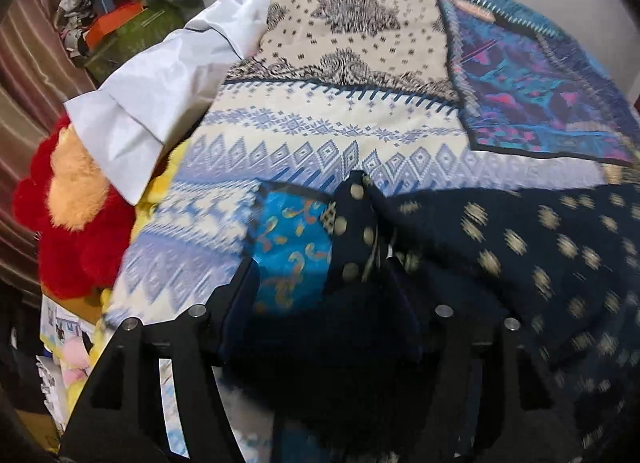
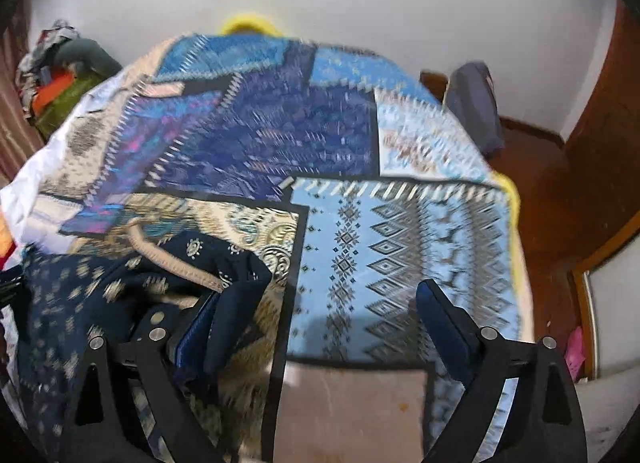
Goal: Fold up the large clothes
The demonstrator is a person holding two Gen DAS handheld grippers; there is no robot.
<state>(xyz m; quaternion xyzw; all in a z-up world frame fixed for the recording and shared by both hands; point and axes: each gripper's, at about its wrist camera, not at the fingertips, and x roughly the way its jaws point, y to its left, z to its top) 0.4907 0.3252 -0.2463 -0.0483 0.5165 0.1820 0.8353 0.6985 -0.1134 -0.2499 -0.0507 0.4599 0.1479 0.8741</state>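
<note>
A dark navy garment with beige dots (image 1: 520, 247) lies bunched on a patchwork bedspread (image 1: 320, 123). My left gripper (image 1: 328, 263) is shut on a fold of the navy garment, and the cloth hides most of its fingers. In the right wrist view the same navy garment (image 2: 80, 295) lies at lower left, draped over my left finger (image 2: 200, 323). My right gripper (image 2: 320, 303) is open and empty between the jaws, above the light blue patch of the bedspread (image 2: 400, 247).
A white cloth (image 1: 152, 95) and a red and yellow plush toy (image 1: 76, 223) lie at the left of the bed. A pile of clutter (image 1: 120, 15) stands at the far left. A wooden door (image 2: 600, 151) and floor are at the right.
</note>
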